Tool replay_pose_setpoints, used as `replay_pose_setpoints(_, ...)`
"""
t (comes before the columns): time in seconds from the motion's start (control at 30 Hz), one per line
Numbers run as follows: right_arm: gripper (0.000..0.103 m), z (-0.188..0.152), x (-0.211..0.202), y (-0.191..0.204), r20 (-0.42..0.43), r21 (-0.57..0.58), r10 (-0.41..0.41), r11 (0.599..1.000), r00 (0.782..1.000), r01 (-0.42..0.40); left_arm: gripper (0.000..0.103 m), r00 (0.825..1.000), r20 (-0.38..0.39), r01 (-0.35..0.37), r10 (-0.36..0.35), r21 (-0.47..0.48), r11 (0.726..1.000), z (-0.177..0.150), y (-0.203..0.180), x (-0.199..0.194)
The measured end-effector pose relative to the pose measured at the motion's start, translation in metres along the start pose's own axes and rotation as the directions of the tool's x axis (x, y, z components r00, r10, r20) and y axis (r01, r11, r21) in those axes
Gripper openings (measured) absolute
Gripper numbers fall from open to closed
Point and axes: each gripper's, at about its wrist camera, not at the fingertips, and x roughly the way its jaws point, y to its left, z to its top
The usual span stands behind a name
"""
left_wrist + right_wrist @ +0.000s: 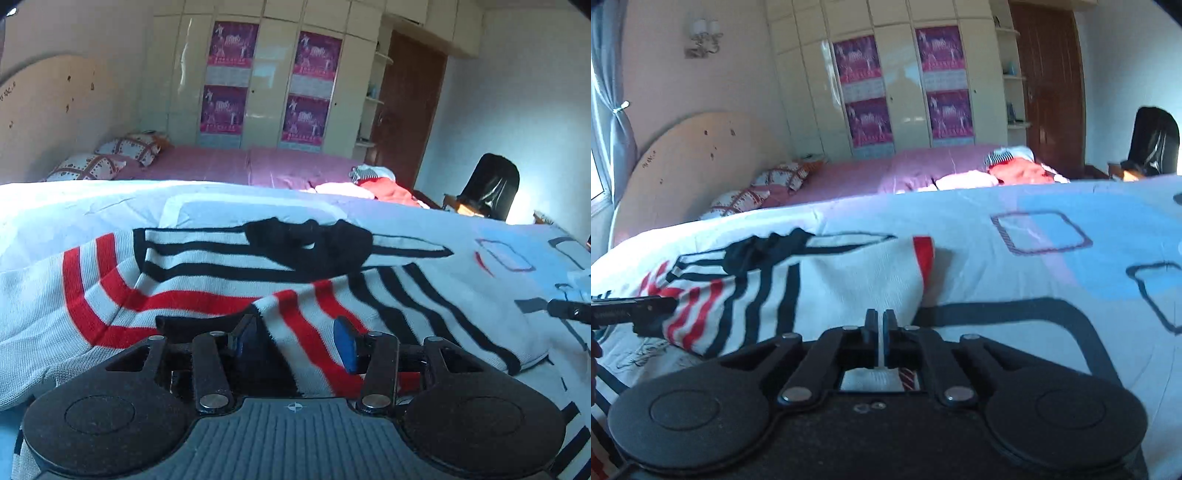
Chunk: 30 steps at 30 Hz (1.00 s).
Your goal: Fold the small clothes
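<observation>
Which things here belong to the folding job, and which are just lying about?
Job:
- striped knit garment
- left hand-held gripper, open over its hem
- right hand-held gripper, shut on its edge

Lying about:
- clothes pile
- pillows
- black chair

Sunlit from the left-hand curtained window (607,122), glaring on glossy cream wardrobe doors (266,74), fisheye-bent at dim corners.

We take the pink bed (229,166) as our landmark. Behind it we see a cream wardrobe (266,74) with four purple posters (232,40). Two patterned pillows (110,157) lie at its head, against a curved headboard (683,162). Right of the wardrobe we see a brown door (1052,81), and further right a black chair (489,184).
</observation>
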Motion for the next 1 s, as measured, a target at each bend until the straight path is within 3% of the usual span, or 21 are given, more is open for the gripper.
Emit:
replay_pose_setpoints(0.03,0.005,-0.004,0.005,0.001,-0.029,-0.008,0.002,1.0,1.0,-0.002,0.046,0.999,-0.044,-0.007,0.007,-0.007,1.0,-0.004,0.004,0.009)
replay_pose_setpoints(0.07,0.004,-0.015,0.018,0.002,-0.11,-0.025,-0.008,1.0,0.994,0.005,0.046,0.999,-0.047,0.0,0.0,0.003,1.0,-0.01,0.006,0.013)
replay_pose_setpoints(0.1,0.003,-0.026,0.026,0.003,-0.136,-0.046,0.001,0.999,0.991,-0.007,0.046,1.0,-0.031,0.0,0.001,0.036,0.999,-0.013,0.004,0.013)
replay_pose_setpoints(0.13,0.003,-0.033,0.024,0.006,-0.095,-0.073,-0.003,0.997,0.995,-0.004,0.047,0.999,-0.037,-0.007,0.009,0.052,0.999,-0.011,0.001,0.012)
replay_pose_setpoints(0.2,0.003,-0.029,0.025,0.015,-0.107,-0.094,-0.045,0.995,0.993,0.035,0.047,0.998,-0.056,-0.006,0.009,0.061,0.998,-0.006,0.0,0.009)
replay_pose_setpoints(0.27,0.009,-0.022,0.018,0.025,-0.085,-0.099,-0.099,0.991,0.991,0.091,0.047,0.999,-0.023,-0.023,0.024,0.045,0.999,-0.004,0.003,-0.006)
replay_pose_setpoints(0.3,0.015,-0.019,0.007,0.032,-0.036,-0.103,-0.098,0.99,0.995,0.094,0.053,0.999,0.031,-0.046,0.044,0.064,0.997,-0.004,0.004,-0.018)
replay_pose_setpoints(0.33,0.017,-0.018,-0.002,0.038,0.004,-0.114,-0.078,0.99,0.997,0.077,0.073,0.997,0.047,-0.064,0.06,0.091,0.994,-0.006,0.005,-0.024)
replay_pose_setpoints(0.37,0.017,-0.019,-0.004,0.043,-0.002,-0.127,-0.077,0.989,0.997,0.076,0.08,0.997,0.016,-0.082,0.08,0.103,0.991,-0.009,0.008,-0.023)
replay_pose_setpoints(0.4,0.018,-0.022,0.004,0.047,-0.059,-0.137,-0.091,0.987,0.994,0.082,0.081,0.995,-0.061,-0.073,0.079,0.093,0.993,-0.013,0.015,-0.015)
replay_pose_setpoints(0.43,0.018,-0.03,0.021,0.048,-0.168,-0.152,-0.119,0.984,0.979,0.094,0.082,0.996,-0.082,-0.041,0.046,0.056,0.998,-0.017,0.024,-0.014)
replay_pose_setpoints(0.47,0.018,-0.034,0.022,0.053,-0.129,-0.173,-0.142,0.978,0.981,0.119,0.082,0.997,-0.068,-0.029,0.03,0.014,0.999,-0.016,0.032,-0.019)
replay_pose_setpoints(0.53,0.019,-0.025,0.024,0.063,-0.142,-0.159,-0.174,0.976,0.975,0.151,0.081,0.998,-0.057,-0.024,0.023,-0.025,0.999,-0.012,0.043,-0.035)
replay_pose_setpoints(0.6,0.018,-0.02,0.016,0.068,-0.106,-0.079,-0.111,0.992,0.988,0.103,0.081,1.0,0.006,-0.022,0.023,-0.086,0.996,-0.016,0.063,-0.062)
replay_pose_setpoints(0.7,0.02,-0.022,0.015,0.084,-0.102,-0.06,-0.116,0.992,0.988,0.11,0.081,0.996,0.043,-0.066,0.078,-0.238,0.969,-0.031,0.115,-0.101)
replay_pose_setpoints(0.77,0.02,-0.027,0.019,0.093,-0.121,-0.041,-0.112,0.993,0.986,0.107,0.077,0.987,0.058,-0.118,0.148,-0.363,0.924,-0.05,0.162,-0.131)
replay_pose_setpoints(0.83,0.02,-0.03,0.018,0.103,-0.135,-0.001,-0.097,0.995,0.986,0.098,0.055,0.974,0.042,-0.172,0.222,-0.501,0.848,-0.068,0.213,-0.157)
replay_pose_setpoints(0.9,0.02,-0.033,0.018,0.112,-0.139,0.026,-0.095,0.995,0.986,0.1,0.049,0.961,0.024,-0.196,0.276,-0.644,0.739,-0.09,0.268,-0.178)
replay_pose_setpoints(0.93,0.02,-0.033,0.019,0.119,-0.141,0.04,-0.094,0.994,0.985,0.101,0.04,0.956,0.024,-0.191,0.294,-0.709,0.679,-0.101,0.29,-0.187)
replay_pose_setpoints(0.97,0.02,-0.033,0.021,0.124,-0.146,0.053,-0.088,0.994,0.985,0.097,0.037,0.951,0.038,-0.169,0.305,-0.764,0.622,-0.11,0.312,-0.194)
replay_pose_setpoints(1.0,0.02,-0.032,0.021,0.131,-0.15,0.063,-0.082,0.994,0.985,0.093,0.037,0.945,0.044,-0.164,0.324,-0.796,0.583,-0.115,0.329,-0.199)
